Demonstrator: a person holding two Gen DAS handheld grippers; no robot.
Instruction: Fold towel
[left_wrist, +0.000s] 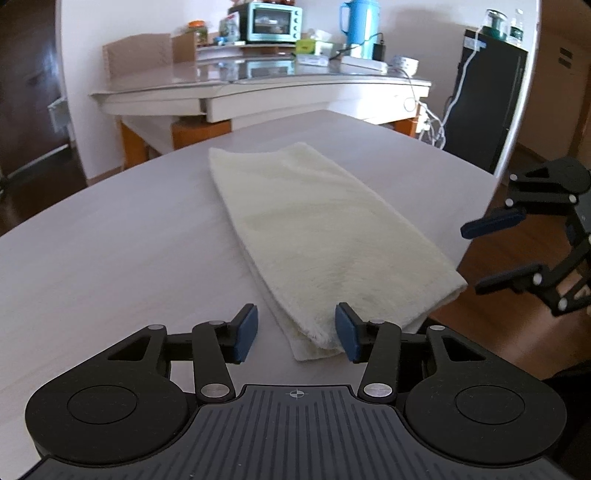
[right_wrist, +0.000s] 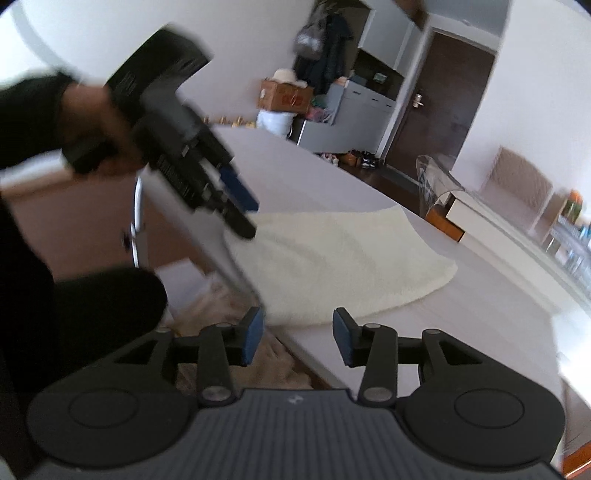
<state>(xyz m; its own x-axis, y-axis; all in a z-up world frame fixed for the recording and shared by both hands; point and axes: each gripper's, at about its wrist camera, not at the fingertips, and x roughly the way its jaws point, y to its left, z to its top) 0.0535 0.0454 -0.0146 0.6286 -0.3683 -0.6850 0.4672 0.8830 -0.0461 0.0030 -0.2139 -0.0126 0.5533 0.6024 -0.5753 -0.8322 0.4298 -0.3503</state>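
Note:
A cream towel (left_wrist: 317, 236) lies folded into a long strip on the pale grey table (left_wrist: 110, 258). My left gripper (left_wrist: 297, 332) is open just before the towel's near end, its right pad at the near corner, and holds nothing. My right gripper (left_wrist: 491, 254) shows at the right in the left wrist view, open, off the table's right edge and clear of the towel. In the right wrist view my right gripper (right_wrist: 297, 336) is open at the table edge, just short of the towel (right_wrist: 343, 258). The left gripper (right_wrist: 236, 206) appears there blurred over the towel's far end.
A second table (left_wrist: 258, 85) behind holds a teal oven (left_wrist: 273, 22), a blue jug (left_wrist: 360, 26) and boxes. A black cabinet (left_wrist: 484, 107) stands at the right. The table's right edge drops to a wooden floor (left_wrist: 491, 343). The person's dark sleeve (right_wrist: 29, 122) is at left.

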